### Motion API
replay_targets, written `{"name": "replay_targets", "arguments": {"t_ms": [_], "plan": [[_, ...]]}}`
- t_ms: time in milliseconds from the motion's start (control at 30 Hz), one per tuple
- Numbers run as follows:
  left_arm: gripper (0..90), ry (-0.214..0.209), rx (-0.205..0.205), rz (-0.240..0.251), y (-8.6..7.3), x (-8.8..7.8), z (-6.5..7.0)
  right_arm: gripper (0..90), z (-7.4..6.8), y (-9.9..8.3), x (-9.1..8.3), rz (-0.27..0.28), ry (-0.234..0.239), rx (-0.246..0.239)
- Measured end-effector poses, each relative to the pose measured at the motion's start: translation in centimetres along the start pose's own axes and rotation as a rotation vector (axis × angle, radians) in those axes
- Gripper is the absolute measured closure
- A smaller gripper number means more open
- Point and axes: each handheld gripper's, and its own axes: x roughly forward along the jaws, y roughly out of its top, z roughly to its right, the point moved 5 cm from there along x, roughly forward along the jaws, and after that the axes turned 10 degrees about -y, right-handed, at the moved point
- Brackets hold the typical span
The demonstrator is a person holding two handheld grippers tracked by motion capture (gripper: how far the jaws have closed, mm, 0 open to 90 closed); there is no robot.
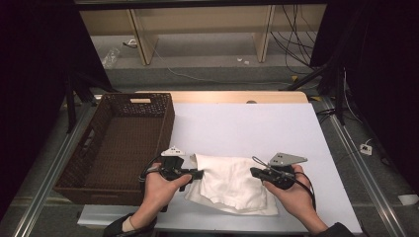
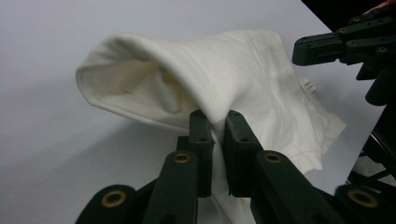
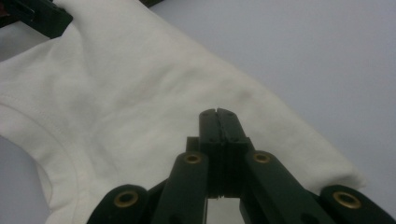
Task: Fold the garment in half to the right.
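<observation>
A white folded garment (image 1: 231, 185) lies near the front edge of the white table (image 1: 247, 123). My left gripper (image 1: 200, 174) is at the garment's left edge. In the left gripper view its jaws (image 2: 217, 120) pinch a raised fold of the white garment (image 2: 187, 70), which lifts off the table like a hood. My right gripper (image 1: 253, 171) is at the garment's right side, held in a hand. In the right gripper view its jaws (image 3: 218, 114) are pressed together just above the garment (image 3: 116, 93), with no cloth visibly between them.
A brown wicker basket (image 1: 167, 129) stands on the left of the table with nothing visible inside. The far half of the table is bare white. Beyond the table are shelving legs and cables on the floor (image 1: 291, 44).
</observation>
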Motion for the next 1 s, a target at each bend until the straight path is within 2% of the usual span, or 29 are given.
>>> {"name": "replay_targets", "arguments": {"t_ms": [167, 667, 1000], "plan": [[82.4, 0.001, 0.001, 0.001, 0.1, -0.2, 0.0, 90.0, -0.9, 0.2, 0.7, -0.009, 0.015, -0.024], [82.4, 0.001, -0.001, -0.002, 0.1, -0.3, -0.1, 89.9, -3.3, 0.9, 2.9, -0.023, 0.064, -0.044], [82.4, -0.019, -0.007, 0.009, 0.3, -0.5, 0.2, 89.9, -4.4, 0.6, 3.9, -0.044, 0.081, -0.068]]}}
